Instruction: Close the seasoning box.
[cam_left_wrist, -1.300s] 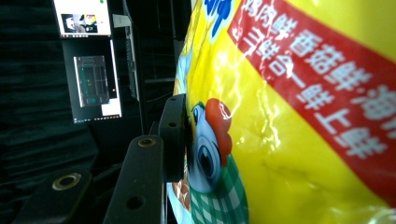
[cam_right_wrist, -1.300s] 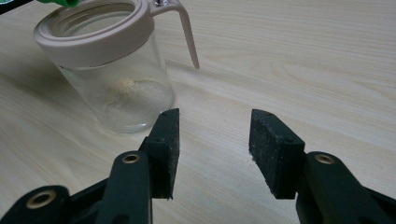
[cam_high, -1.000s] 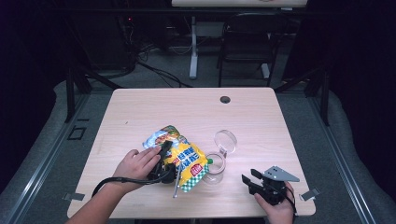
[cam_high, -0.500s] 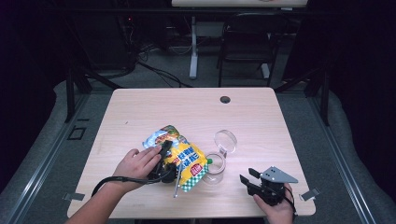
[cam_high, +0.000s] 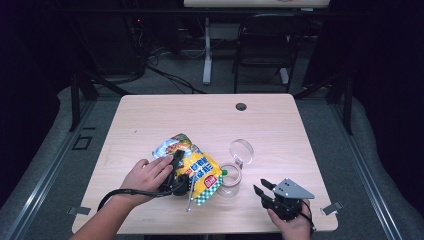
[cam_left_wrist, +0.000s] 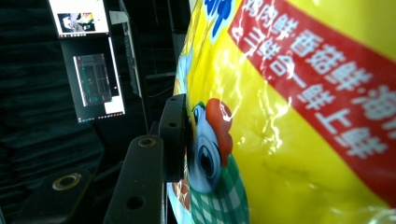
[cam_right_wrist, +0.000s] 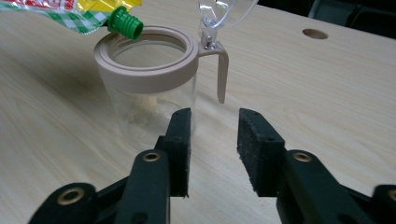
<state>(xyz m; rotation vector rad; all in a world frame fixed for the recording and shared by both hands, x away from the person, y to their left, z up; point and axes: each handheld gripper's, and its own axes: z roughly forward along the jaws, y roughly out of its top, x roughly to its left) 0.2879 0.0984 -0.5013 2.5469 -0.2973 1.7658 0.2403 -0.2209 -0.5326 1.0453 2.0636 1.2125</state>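
The yellow pouch (cam_high: 197, 167) lies near the lower middle of the high view on the worktop (cam_high: 150, 120), its long axis running from upper left to lower right, and its green spout (cam_high: 224, 172) points right at the rim of the open jar (cam_high: 229, 181). The left claw (cam_high: 176, 172) grasps the pouch. The right claw (cam_high: 261, 190), lower right, has just been closing with nothing between its jaws, which stay parted short of the jar.
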